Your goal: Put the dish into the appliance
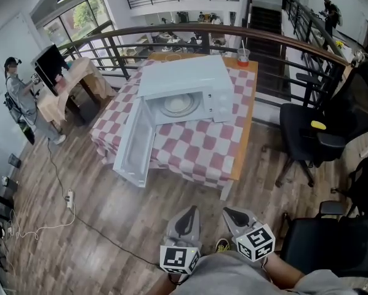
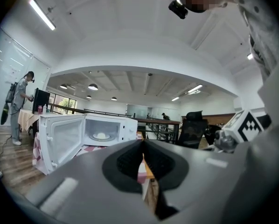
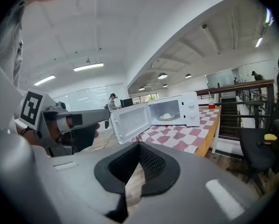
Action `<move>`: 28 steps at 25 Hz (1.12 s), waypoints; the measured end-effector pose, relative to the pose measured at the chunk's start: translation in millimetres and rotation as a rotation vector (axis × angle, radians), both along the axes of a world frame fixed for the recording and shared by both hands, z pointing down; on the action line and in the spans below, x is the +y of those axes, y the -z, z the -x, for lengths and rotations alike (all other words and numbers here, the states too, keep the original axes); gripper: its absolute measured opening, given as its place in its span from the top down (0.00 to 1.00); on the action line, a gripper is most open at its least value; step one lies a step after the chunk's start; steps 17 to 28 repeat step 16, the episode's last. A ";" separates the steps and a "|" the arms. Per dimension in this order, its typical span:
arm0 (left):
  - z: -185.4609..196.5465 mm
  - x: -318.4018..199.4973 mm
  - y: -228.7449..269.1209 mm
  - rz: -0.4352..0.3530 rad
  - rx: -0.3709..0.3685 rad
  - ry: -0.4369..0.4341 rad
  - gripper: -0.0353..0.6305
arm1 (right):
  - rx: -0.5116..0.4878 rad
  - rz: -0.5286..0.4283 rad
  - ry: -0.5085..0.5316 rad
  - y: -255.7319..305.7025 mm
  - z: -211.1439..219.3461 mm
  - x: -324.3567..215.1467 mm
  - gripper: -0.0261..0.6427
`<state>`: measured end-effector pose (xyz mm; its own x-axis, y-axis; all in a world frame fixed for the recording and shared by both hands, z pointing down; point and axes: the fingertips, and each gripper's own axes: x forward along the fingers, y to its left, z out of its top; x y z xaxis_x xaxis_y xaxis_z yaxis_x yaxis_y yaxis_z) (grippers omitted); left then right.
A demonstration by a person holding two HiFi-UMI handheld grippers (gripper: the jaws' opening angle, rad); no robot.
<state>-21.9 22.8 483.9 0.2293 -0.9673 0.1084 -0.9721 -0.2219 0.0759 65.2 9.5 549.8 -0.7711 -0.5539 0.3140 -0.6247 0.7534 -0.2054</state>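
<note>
Though open past the table edge, microwave door over wooden floor.

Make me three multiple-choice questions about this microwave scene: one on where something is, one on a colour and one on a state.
1. Where is the dish?
A) on top of the microwave
B) inside the microwave
C) on the tablecloth

2. What colour are the tablecloth's checks?
A) blue and yellow
B) green and black
C) pink and white

3. How is the microwave's door?
A) swung open
B) shut
C) taken off

Answers:
1 B, the dish sits in the microwave's cavity.
2 C, the cloth is all pink and white squares.
3 A, the door stands out from the front and leaves the inside in plain view.
</note>
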 end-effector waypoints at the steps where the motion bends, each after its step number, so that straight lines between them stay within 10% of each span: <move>1: 0.1 -0.4 0.2 -0.001 0.008 0.003 0.93 | 0.001 0.003 0.000 -0.5 0.4 -0.8 0.96; 28: 8.9 4.1 -16.0 0.066 0.080 0.092 0.93 | -0.008 0.008 0.004 -1.2 -6.7 1.0 0.96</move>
